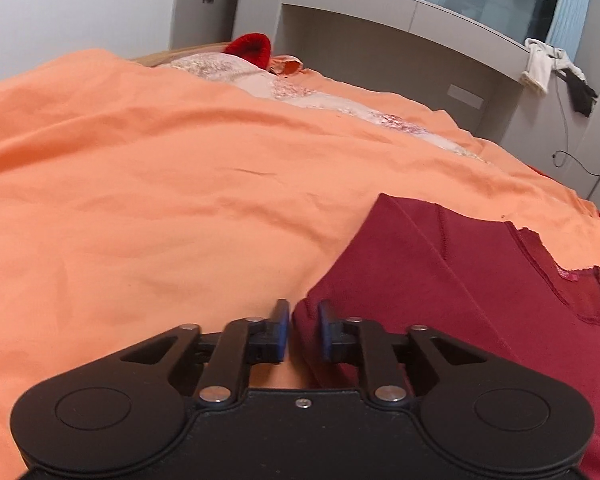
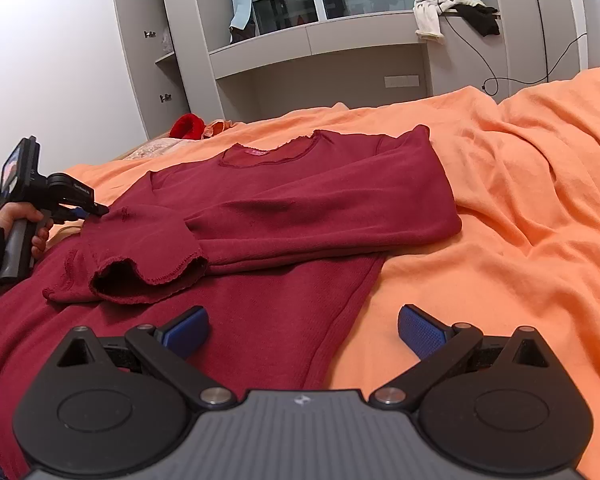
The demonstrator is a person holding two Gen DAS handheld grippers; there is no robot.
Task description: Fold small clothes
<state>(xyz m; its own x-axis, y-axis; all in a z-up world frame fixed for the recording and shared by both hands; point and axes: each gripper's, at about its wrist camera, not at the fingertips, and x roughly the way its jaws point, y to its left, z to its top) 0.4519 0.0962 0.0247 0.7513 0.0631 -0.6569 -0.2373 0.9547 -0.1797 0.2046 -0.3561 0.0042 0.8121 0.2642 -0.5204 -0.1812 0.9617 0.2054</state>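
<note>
The dark red top [image 2: 300,184] lies on the orange sheet [image 2: 520,208], one sleeve folded across. The left gripper [image 1: 303,330], tilted down, pinches its edge. The right gripper [image 2: 303,332] hovers, fingers spread.

Bedroom: orange-covered bed [image 2: 520,200], wardrobe [image 2: 148,48]

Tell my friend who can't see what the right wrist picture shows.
A dark red top lies on an orange blanket, one sleeve folded across it. The right gripper sits in front, jaws wide open, while the left gripper meets the top's far edge.
</note>
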